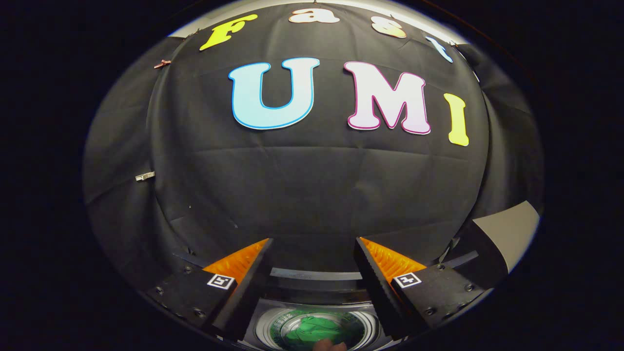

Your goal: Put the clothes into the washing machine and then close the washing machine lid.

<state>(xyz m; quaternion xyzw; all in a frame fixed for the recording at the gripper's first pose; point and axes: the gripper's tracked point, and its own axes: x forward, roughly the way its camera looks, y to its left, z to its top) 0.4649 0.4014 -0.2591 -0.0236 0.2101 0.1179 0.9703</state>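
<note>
A: Entry, gripper view. The gripper [312,263] has its two fingers spread wide apart with nothing between them; only the booth's black cloth wall [312,195] shows through the gap. Not gripping anything.

B: And the clothes?

A: A green garment [312,331] lies bunched inside the drum [273,327] of the top-loading washing machine [317,287]. It sits below the fingers and between them, nearer than the fingertips, and the gripper is clear of it, not touching.

B: So step one is done?

A: Judged done, as far as visible. The green garment is in the drum and the fingers are empty. I cannot tell whether other clothes wait elsewhere.

B: Lid status?

A: The drum opening is uncovered, so the lid is not closed. A pale and grey band runs across just beyond the drum, between the fingers; that may be the rear panel or the raised lid's edge, I cannot say which.

B: Anything else near the drum?

A: A small rounded shape at the drum's near rim, possibly a fingertip [330,345] of the person; too little of it shows to be sure.

B: Remaining work?

A: Closing the lid. My reading: roughly halfway, loading complete, closure outstanding.
</note>
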